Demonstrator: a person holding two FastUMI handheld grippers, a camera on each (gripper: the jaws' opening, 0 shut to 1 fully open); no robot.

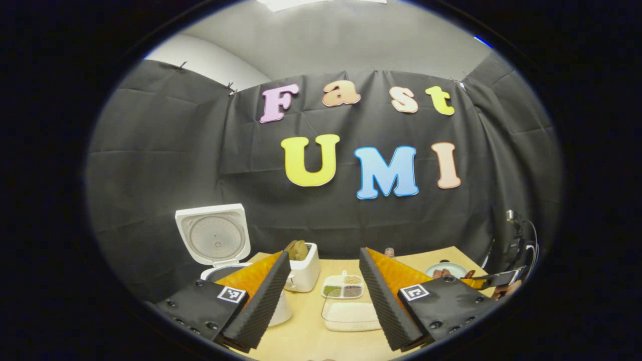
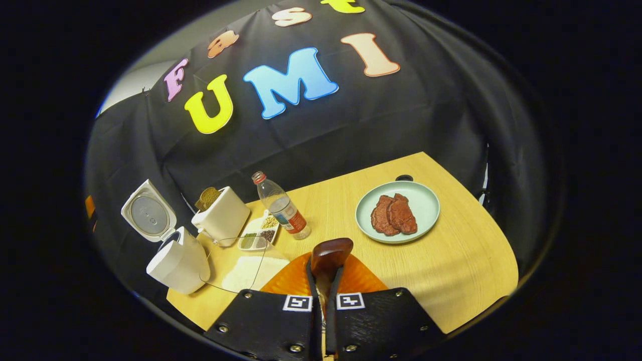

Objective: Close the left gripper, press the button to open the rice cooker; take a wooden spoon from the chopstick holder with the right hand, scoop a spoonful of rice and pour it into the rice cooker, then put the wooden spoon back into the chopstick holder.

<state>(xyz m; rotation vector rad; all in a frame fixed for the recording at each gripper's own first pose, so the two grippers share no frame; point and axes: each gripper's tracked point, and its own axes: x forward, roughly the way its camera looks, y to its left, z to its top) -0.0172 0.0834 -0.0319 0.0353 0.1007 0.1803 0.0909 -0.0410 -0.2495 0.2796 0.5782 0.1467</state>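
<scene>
Wooden spoon (image 2: 328, 258) sits pinched between my right gripper (image 2: 323, 281) fingers, bowl forward, ready for scooping from the rice tray (image 2: 246, 273) beside the open rice cooker (image 2: 173, 260); my left gripper (image 1: 325, 296) stands wide, idle.

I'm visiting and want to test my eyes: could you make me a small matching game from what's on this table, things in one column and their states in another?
Things:
1. rice cooker
2. wooden spoon
3. plate
4. bottle

States:
A. holds two reddish pieces of meat
B. gripped between the right gripper's fingers
C. lid standing open
D. upright on the table, cap on

Pairs: 1-C, 2-B, 3-A, 4-D
</scene>
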